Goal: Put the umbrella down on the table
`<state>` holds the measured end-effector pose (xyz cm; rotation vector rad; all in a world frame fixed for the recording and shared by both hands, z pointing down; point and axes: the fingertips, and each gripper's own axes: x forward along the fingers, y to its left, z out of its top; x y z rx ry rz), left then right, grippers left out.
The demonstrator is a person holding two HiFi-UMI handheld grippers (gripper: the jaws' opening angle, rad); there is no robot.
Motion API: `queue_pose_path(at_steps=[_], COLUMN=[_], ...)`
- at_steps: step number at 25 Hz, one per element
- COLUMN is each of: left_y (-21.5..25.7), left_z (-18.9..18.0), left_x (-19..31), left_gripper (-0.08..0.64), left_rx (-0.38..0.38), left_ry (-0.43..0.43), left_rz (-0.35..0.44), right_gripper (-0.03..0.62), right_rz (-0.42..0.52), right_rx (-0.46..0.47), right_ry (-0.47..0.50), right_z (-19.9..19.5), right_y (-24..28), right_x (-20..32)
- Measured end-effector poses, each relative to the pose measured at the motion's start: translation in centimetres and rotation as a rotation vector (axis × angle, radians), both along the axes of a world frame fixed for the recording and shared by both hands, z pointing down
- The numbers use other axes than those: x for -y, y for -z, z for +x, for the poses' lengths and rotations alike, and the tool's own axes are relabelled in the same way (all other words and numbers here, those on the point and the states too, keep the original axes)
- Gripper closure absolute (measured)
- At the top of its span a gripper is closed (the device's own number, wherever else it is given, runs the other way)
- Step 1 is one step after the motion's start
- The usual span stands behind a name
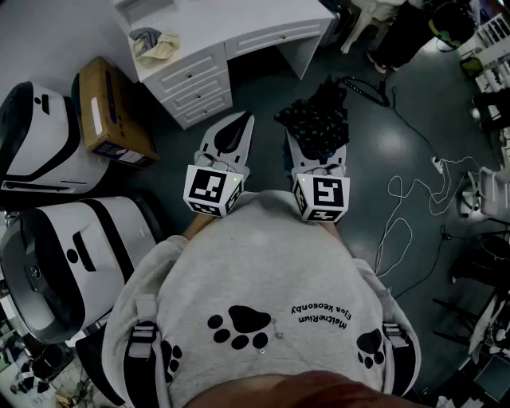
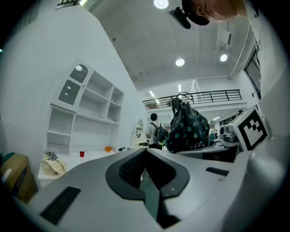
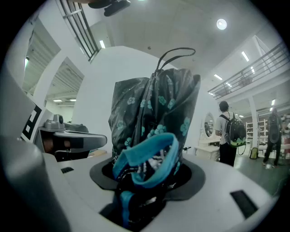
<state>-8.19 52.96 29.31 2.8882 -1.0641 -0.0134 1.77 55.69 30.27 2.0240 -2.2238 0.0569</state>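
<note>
Grey sweatshirt (image 1: 263, 271), then right claw (image 3: 147, 174) tight on umbrella (image 3: 154, 108) (left claw (image 2: 146, 167) closed)

Grey sweatshirt (image 1: 263, 267), black paw prints (image 1: 239, 327) (text inverted).

Dark floor (image 1: 263, 92), white wall (image 2: 41, 68), wall shelving (image 2: 86, 113), round ceiling lights (image 2: 180, 62), balcony railing (image 2: 213, 95).

A: How many of each?
B: One dark teal-flowered fabric umbrella (image 1: 319, 119), one brown cardboard box (image 1: 111, 111), one white drawered desk (image 1: 247, 20).
A: Grippers?
B: Two grey ones: left gripper (image 1: 239, 124), right gripper (image 3: 147, 174).
</note>
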Motion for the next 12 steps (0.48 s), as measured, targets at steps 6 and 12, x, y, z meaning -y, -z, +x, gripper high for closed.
queue_pose_path(at_steps=[6,12], left_y=[-0.6,-1.4], left_z=[-2.0,-3.6], left_x=[0.5,1.4], left_gripper=[0.543,0.543], left_rx=[0.009,-0.006], left_ry=[-0.013,-0.032], left_rz=[0.003,-0.021], right_gripper=[0.324,0.324], right_rz=[0.001,0.001], right_rx=[0.013,-0.009], right_ry=[0.0,-0.022], right_z=[-2.4,-4.2], right_y=[-0.7,-1.2], right_x=[0.7,1.0])
